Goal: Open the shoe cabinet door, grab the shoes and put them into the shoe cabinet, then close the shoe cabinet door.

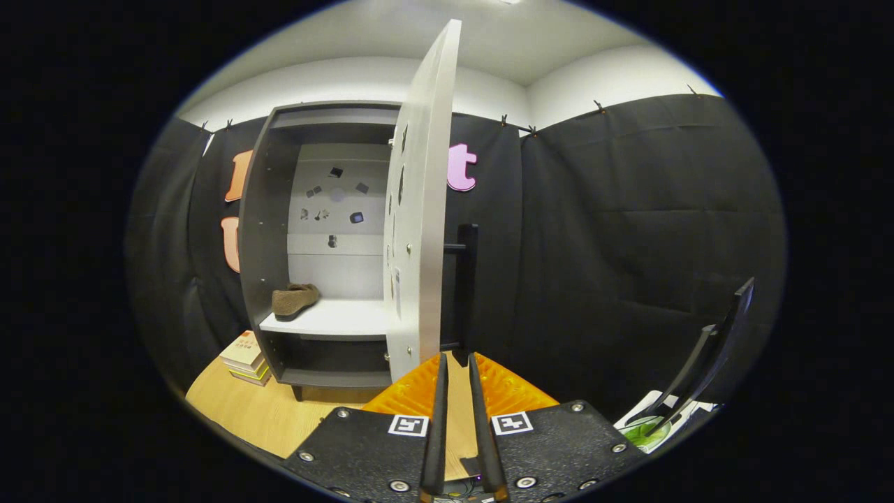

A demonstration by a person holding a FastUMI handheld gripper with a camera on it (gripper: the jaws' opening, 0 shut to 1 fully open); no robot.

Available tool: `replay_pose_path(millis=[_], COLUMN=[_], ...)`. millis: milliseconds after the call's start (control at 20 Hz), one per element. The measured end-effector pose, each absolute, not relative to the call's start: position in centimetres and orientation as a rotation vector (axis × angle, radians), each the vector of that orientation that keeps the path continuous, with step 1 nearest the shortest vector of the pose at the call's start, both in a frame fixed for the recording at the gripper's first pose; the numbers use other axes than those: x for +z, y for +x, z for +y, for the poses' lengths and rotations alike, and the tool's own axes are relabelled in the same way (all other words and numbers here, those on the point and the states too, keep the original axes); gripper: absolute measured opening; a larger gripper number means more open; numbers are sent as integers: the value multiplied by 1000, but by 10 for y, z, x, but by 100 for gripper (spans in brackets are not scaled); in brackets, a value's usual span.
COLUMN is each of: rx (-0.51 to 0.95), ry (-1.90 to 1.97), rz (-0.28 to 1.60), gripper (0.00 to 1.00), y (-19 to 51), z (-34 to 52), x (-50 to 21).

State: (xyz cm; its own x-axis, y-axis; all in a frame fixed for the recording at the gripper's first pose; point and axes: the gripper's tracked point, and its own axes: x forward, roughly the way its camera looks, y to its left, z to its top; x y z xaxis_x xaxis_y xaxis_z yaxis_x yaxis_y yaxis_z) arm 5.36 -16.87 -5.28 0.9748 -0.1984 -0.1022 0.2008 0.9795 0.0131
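One brown shoe (295, 300) sits on the white shelf (335, 320) inside the shoe cabinet (269, 230), over on the left, toe pointing out toward the open front. Whether a second shoe lies behind it is hard to tell. Down beside the cabinet's foot, a small stack of books (244, 358) rests on the wooden floor (258, 412). Moving right, the cabinet door (419, 230) stands swung wide, seen nearly edge-on, its dark bar handle (466, 279) on the far face. And just below that handle comes the gripper (457, 358), fingers drawn close together with a narrow gap, holding nothing, tips near the door's lower edge. Off to the right stands a dark angled stand (705, 356).

So the opening looks done, the stowing looks done, and closing the door is what remains.
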Motion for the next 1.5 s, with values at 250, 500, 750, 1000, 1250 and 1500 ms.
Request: replay_pose_path(millis=[250,500,750,1000,1250,1500], rx=[-149,-100,-56,24,101,152], ry=[18,38,59,73,103,37], rz=[131,205,255,329,460,598], gripper=[19,19,19,19,19,19], y=[36,27,30,44,72,107], z=[-131,-83,-27,26,68,88], x=[-67,-95,-121,-170,-248,-335])
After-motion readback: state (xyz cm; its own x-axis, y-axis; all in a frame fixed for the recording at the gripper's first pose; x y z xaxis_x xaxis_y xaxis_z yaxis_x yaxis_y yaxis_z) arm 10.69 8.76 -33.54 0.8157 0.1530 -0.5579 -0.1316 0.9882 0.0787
